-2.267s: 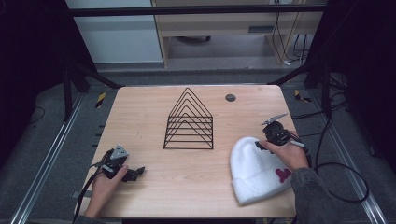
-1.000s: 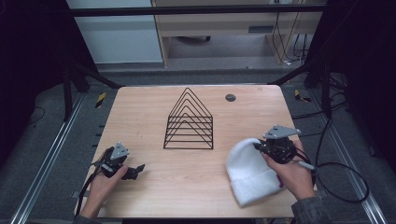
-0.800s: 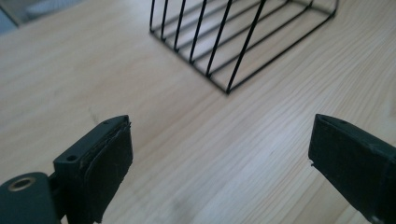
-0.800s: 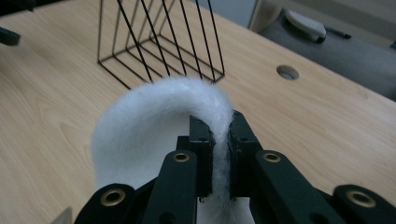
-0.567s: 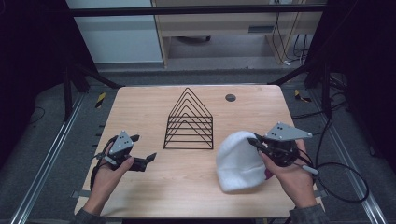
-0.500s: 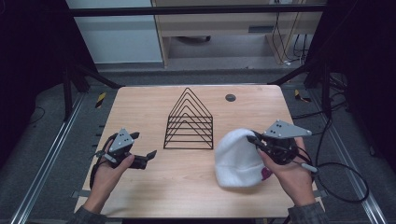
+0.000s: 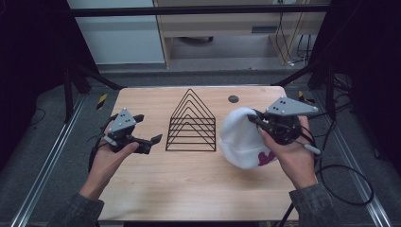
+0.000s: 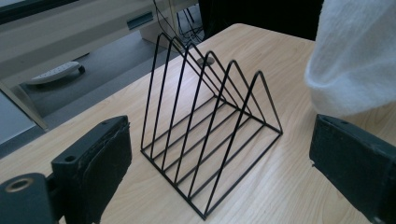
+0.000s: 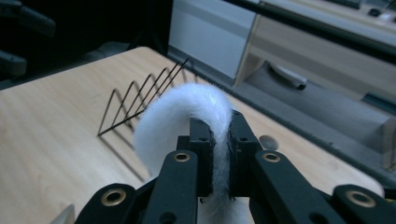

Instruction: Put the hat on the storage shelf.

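beanie, white and fleecy with a dark red mark low on its side, hangs off the table at the right, pinched by a fold of its fabric in the right gripper, whose jaws stand nearly closed with only the cloth between them, as the right gripper view shows plainly. just to the hat's left stands the black wire rack, a row of triangular dividers on the middle of the table, its long axis running away from the person toward the far edge, so the slots open sideways to each hand. the hat hangs very near the rack's right face; whether they touch i cannot tell. judging from this, any move onto the rack would carry the hat leftward and up over the peaks, and the right hand is the nearer one for it. the left gripper hovers on the rack's other side, jaws wide apart and holding nothing, its own view looking across the dividers at the hat. a small dark disc sits near the far edge.
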Demonstrator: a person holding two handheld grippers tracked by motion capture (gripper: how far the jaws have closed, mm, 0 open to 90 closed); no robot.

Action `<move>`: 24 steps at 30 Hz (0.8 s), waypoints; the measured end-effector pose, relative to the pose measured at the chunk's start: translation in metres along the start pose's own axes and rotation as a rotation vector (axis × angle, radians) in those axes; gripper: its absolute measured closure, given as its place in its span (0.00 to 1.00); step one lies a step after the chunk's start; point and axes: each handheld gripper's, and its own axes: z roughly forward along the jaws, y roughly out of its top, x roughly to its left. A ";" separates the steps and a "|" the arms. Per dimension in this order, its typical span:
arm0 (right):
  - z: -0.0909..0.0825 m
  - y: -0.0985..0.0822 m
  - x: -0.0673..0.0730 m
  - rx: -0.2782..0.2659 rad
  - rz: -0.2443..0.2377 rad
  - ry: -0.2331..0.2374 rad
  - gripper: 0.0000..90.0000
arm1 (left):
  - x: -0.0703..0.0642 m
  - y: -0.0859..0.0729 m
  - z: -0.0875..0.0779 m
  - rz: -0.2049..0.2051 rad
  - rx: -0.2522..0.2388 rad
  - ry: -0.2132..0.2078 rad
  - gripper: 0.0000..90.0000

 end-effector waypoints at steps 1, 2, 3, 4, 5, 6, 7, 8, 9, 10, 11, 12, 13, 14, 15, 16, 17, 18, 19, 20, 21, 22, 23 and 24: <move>-0.001 0.005 -0.002 -0.005 0.000 -0.008 0.93 | -0.001 0.009 0.003 0.002 0.006 -0.002 0.06; -0.001 0.005 -0.002 -0.005 0.000 -0.008 0.93 | -0.001 0.009 0.003 0.002 0.006 -0.002 0.06; -0.001 0.014 -0.007 -0.015 -0.001 -0.023 0.93 | -0.001 0.018 0.005 0.014 0.012 -0.011 0.06; -0.002 0.018 -0.009 -0.019 0.000 -0.029 0.93 | -0.001 0.018 0.005 0.014 0.012 -0.011 0.06; -0.002 0.018 -0.009 -0.019 0.000 -0.029 0.93 | -0.001 0.022 0.006 0.012 0.011 -0.016 0.06; -0.003 0.022 -0.012 -0.027 0.004 -0.035 0.93 | -0.001 0.028 0.007 0.020 0.014 -0.025 0.06; -0.004 0.028 -0.015 -0.037 0.007 -0.040 0.93 | -0.001 0.031 0.007 0.024 0.015 -0.029 0.07; -0.004 0.031 -0.017 -0.043 0.006 -0.045 0.93 | -0.002 0.035 0.009 0.026 0.018 -0.032 0.07; -0.004 0.035 -0.019 -0.050 0.010 -0.053 0.93 | -0.001 0.040 0.010 0.037 0.029 -0.033 0.07; -0.005 0.040 -0.022 -0.061 0.021 -0.057 0.93 | -0.002 0.045 0.012 0.037 0.029 -0.034 0.07; -0.005 0.044 -0.024 -0.072 0.029 -0.061 0.93 | -0.001 0.050 0.015 0.040 0.035 -0.041 0.07; -0.003 0.053 -0.029 -0.093 0.042 -0.075 0.93 | -0.001 0.055 0.016 0.041 0.037 -0.045 0.07; -0.003 0.053 -0.029 -0.093 0.042 -0.075 0.93 | 0.000 0.058 0.018 0.042 0.035 -0.049 0.07; -0.001 0.059 -0.032 -0.108 0.052 -0.085 0.93 | 0.002 0.065 0.022 0.035 0.032 -0.066 0.07; 0.002 0.062 -0.033 -0.115 0.062 -0.085 0.93 | 0.003 0.068 0.025 0.033 0.033 -0.073 0.07; 0.004 0.065 -0.034 -0.121 0.067 -0.086 0.93 | 0.003 0.068 0.025 0.033 0.033 -0.073 0.08; 0.004 0.065 -0.034 -0.121 0.067 -0.086 0.93 | 0.003 0.071 0.027 0.034 0.034 -0.073 0.08; 0.007 0.069 -0.035 -0.126 0.066 -0.093 0.93 | 0.004 0.074 0.029 0.029 0.024 -0.074 0.08; 0.009 0.072 -0.036 -0.129 0.069 -0.091 0.93 | 0.005 0.076 0.031 0.020 0.017 -0.083 0.09; 0.015 0.079 -0.038 -0.134 0.073 -0.095 0.93 | 0.006 0.079 0.035 0.004 0.013 -0.098 0.09; 0.017 0.082 -0.039 -0.133 0.073 -0.094 0.93 | 0.006 0.079 0.035 0.004 0.013 -0.098 0.09; 0.017 0.082 -0.039 -0.133 0.073 -0.094 0.93 | 0.007 0.081 0.037 0.000 0.010 -0.098 0.09; 0.020 0.085 -0.040 -0.133 0.074 -0.096 0.93 | 0.007 0.083 0.038 -0.001 0.007 -0.097 0.10; 0.022 0.089 -0.040 -0.139 0.078 -0.093 0.93 | 0.008 0.085 0.039 -0.007 -0.002 -0.099 0.10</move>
